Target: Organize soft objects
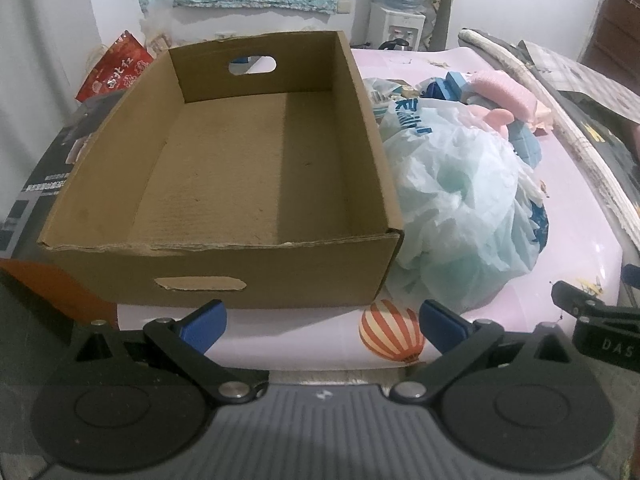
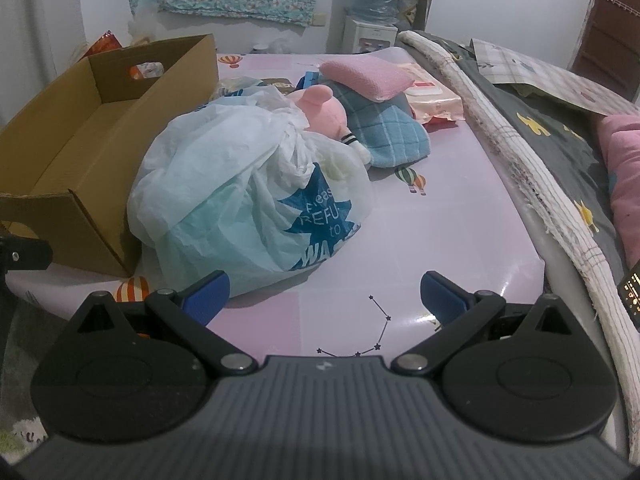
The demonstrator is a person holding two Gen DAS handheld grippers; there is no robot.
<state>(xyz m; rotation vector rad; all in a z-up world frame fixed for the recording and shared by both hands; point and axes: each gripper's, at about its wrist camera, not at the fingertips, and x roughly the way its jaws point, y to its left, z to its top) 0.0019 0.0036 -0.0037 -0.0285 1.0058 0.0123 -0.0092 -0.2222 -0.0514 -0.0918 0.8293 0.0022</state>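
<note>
Both tongs wide, empty; plastic bag (image 2: 248,200) just beyond right tongs (image 2: 324,300); cardboard box (image 1: 224,184) before left tongs (image 1: 322,326)

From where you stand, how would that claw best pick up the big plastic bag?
Probably by the bunched, crumpled neck on top of the plastic bag, coming down from above with the right claw, which is open. The loose folds gather there; the body below is wide and puffy.

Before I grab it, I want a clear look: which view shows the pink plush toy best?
The right wrist view: the pink plush toy lies exposed behind the plastic bag. The left wrist view shows only a sliver above the bag.
</note>
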